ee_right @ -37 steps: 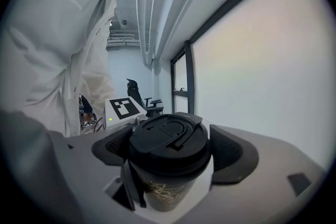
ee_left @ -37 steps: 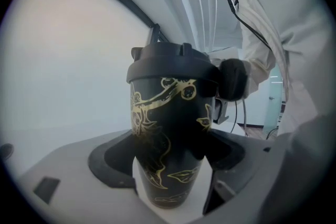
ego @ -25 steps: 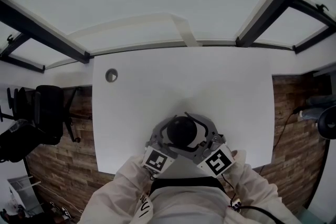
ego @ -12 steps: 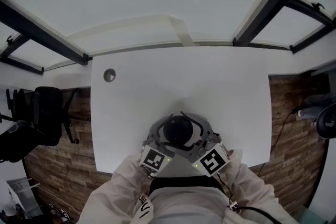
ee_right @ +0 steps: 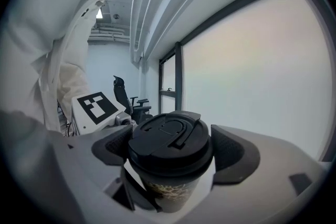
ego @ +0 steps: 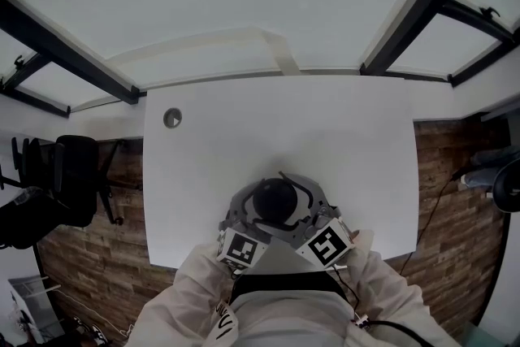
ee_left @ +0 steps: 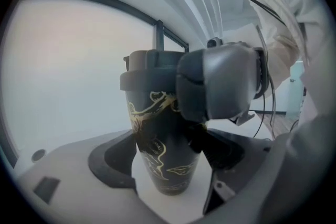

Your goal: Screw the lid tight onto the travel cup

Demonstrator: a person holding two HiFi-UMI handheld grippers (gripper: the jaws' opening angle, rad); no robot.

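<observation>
The dark, tapered travel cup [ee_left: 157, 134] with its gold line drawing is close in front of the person, over the near edge of the white worktop [ego: 244, 134]. Whether its base rests there I cannot tell. The left gripper [ee_left: 169, 162] has its jaws clenched wide round the cup's body, probably to stop it from turning. The right gripper [ee_right: 172, 150] sits opposite and higher, its jaws clamped on the round black plastic lid [ee_right: 169, 136], which lies level on the rim. This split suits twisting: one holds, one turns. How tight the thread is cannot be seen.
</observation>
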